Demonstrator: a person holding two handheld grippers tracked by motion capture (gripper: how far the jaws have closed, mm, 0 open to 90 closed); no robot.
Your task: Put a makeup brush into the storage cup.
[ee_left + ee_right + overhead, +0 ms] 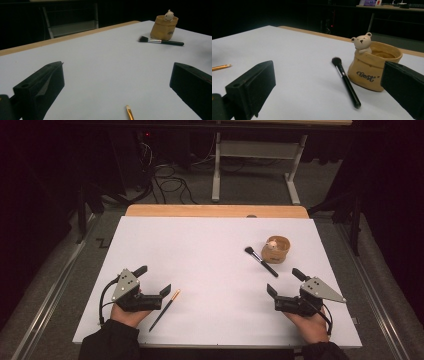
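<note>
A tan ceramic cup (276, 249) with a small bear on its rim stands upright on the right half of the white table (210, 250). Beside it lies a black makeup brush (261, 261), bristles toward the far left. A thin orange-tipped brush (165, 309) lies near the front left. My left gripper (153, 281) rests open at the front left, its jaws empty, just left of the thin brush (129, 112). My right gripper (285, 282) rests open at the front right, jaws empty, facing the cup (373, 66) and black brush (345, 82).
A wooden strip (215, 211) runs along the table's far edge. Beyond it stand a metal table frame (255, 165) and loose cables (167, 182) on the dark floor. Wide bare white surface lies between the two grippers.
</note>
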